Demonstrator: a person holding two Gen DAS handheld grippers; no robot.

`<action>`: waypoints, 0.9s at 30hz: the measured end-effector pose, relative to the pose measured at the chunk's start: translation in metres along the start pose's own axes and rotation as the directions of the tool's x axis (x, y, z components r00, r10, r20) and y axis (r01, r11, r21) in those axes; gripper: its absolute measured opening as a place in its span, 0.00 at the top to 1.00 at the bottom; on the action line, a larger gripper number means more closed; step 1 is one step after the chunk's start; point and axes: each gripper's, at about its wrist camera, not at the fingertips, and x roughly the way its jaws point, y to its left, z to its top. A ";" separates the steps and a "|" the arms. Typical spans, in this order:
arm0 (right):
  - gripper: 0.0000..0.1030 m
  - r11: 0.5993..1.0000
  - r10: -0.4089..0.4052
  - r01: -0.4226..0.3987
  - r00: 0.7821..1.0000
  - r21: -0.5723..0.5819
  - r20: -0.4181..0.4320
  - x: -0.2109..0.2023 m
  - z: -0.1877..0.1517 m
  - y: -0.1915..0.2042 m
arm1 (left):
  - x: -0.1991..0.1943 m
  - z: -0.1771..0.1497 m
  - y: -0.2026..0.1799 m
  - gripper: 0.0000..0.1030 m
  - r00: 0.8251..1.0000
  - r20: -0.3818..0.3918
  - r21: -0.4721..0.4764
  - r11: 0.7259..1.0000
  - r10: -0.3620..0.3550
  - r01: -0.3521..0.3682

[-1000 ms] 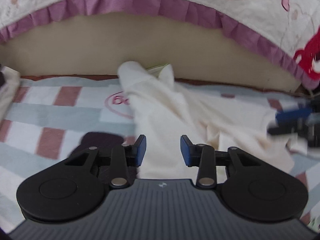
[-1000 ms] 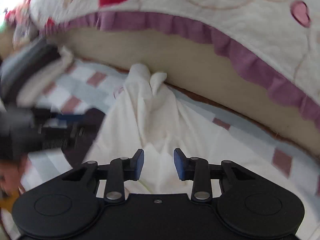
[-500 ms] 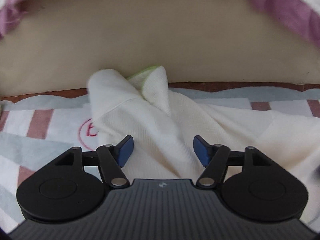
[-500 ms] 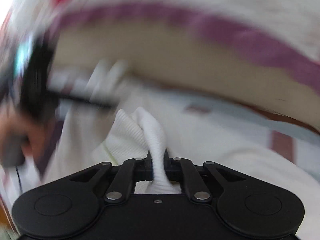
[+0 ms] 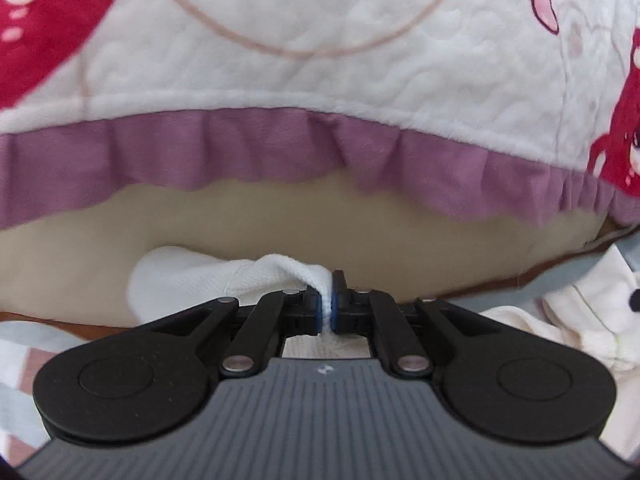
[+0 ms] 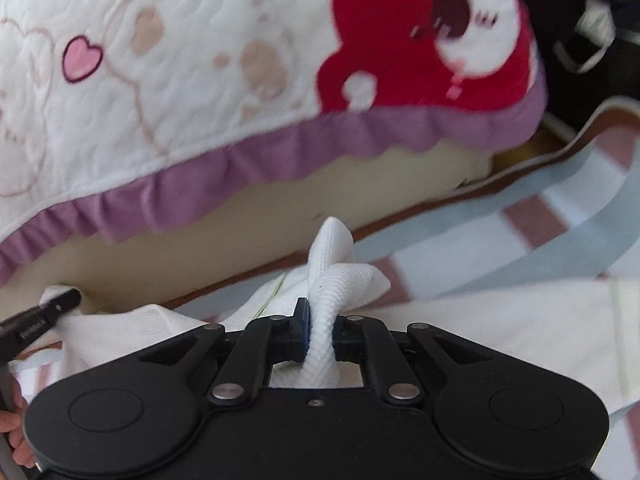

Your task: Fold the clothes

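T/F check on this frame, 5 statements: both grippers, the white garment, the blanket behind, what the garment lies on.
1. The left gripper is shut on the white garment. True.
2. The right gripper is open, with nothing between its pads. False: it is shut on a bunched fold of the garment.
3. The blanket behind has a purple ruffled edge. True.
4. The garment lies on a bare wooden tabletop. False: it lies on a striped cloth of blue, white and reddish bands.
5. The left gripper shows at the left edge of the right wrist view. True.
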 end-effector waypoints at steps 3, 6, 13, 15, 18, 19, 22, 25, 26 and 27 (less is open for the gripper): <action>0.93 0.998 -0.055 0.056 0.998 0.035 -0.026 0.010 0.003 -0.016 | 0.040 -0.018 -0.008 0.96 0.995 -0.098 0.000 1.000 0.024 -0.024; 0.93 0.992 -0.049 0.059 0.994 0.108 -0.097 0.021 0.011 -0.027 | 0.059 -0.029 -0.015 0.91 0.981 -0.175 0.040 0.996 0.089 -0.083; 0.85 0.969 -0.169 0.191 0.975 0.155 -0.146 0.027 0.020 -0.046 | 0.013 -0.030 -0.008 0.40 0.982 -0.183 -0.095 0.993 0.054 -0.072; 0.75 0.951 -0.250 0.272 0.956 0.149 -0.153 0.023 0.023 -0.056 | -0.008 -0.037 -0.017 0.40 0.984 -0.176 -0.066 0.998 0.000 -0.012; 0.59 0.938 -0.310 0.321 0.946 0.133 -0.097 0.003 0.028 -0.064 | -0.012 -0.059 -0.038 0.40 0.980 -0.196 -0.004 0.999 -0.043 0.043; 0.58 0.942 -0.296 0.307 0.950 0.134 -0.096 -0.003 0.026 -0.065 | -0.007 -0.066 -0.043 0.40 0.976 -0.211 -0.001 0.999 -0.050 0.051; 0.56 0.977 -0.162 0.181 0.974 0.116 -0.156 -0.010 0.017 -0.060 | 0.006 -0.090 -0.050 0.40 0.950 -0.297 -0.065 0.995 -0.094 0.078; 0.52 0.997 -0.082 0.081 0.964 -0.013 -0.252 0.009 0.008 -0.033 | 0.005 -0.103 -0.052 0.40 0.948 -0.303 -0.033 0.995 -0.099 0.093; 0.52 0.997 -0.063 0.048 0.956 -0.059 -0.286 0.016 0.005 -0.023 | 0.006 -0.104 -0.053 0.40 0.949 -0.303 -0.012 0.996 -0.090 0.091; 0.52 0.995 -0.045 0.013 0.946 -0.102 -0.320 0.023 0.002 -0.013 | 0.007 -0.104 -0.054 0.40 0.949 -0.305 0.007 0.996 -0.081 0.087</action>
